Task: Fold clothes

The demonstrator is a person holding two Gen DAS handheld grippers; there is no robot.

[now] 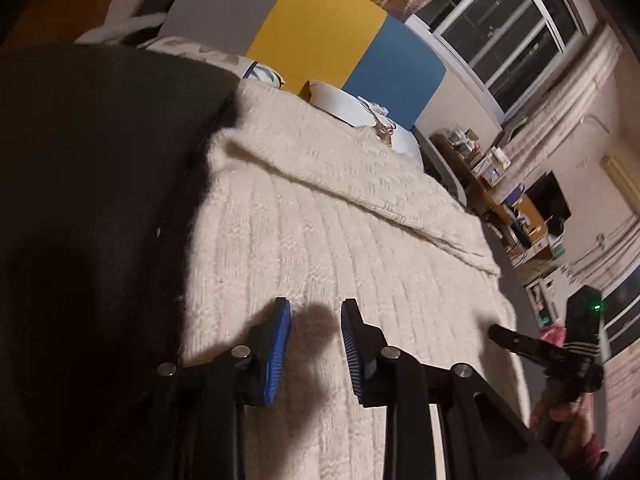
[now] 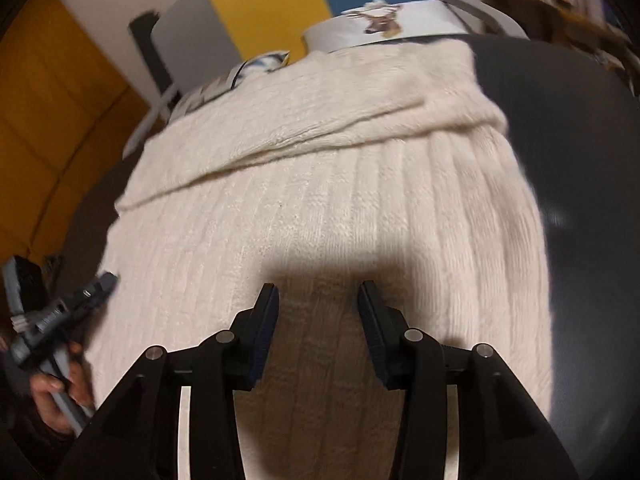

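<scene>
In the left wrist view, a large dark surface (image 1: 92, 208) is filling the area left of the left gripper (image 1: 316, 312), too dim to identify; it may be the bed cover. One cream ribbed sweater (image 1: 320, 216) is lying directly under and ahead of that gripper, its near edge cut off by the frame. The jaws are standing apart with nothing between them, hovering just over the knit. A folded band is crossing the sweater further ahead. Far right, the right gripper (image 1: 496, 332) is showing only partly, a hand (image 1: 560, 412) beneath it.

In the right wrist view, the right gripper (image 2: 318, 300) is also gaping wide and holding nothing, casting a shadow on the same sweater (image 2: 320, 200) just ahead. Motion blur is softening the sweater's right edge. Low at left, the left gripper (image 2: 108, 280) is reaching the sweater's edge, gripped by a half-hidden hand (image 2: 52, 396).
</scene>
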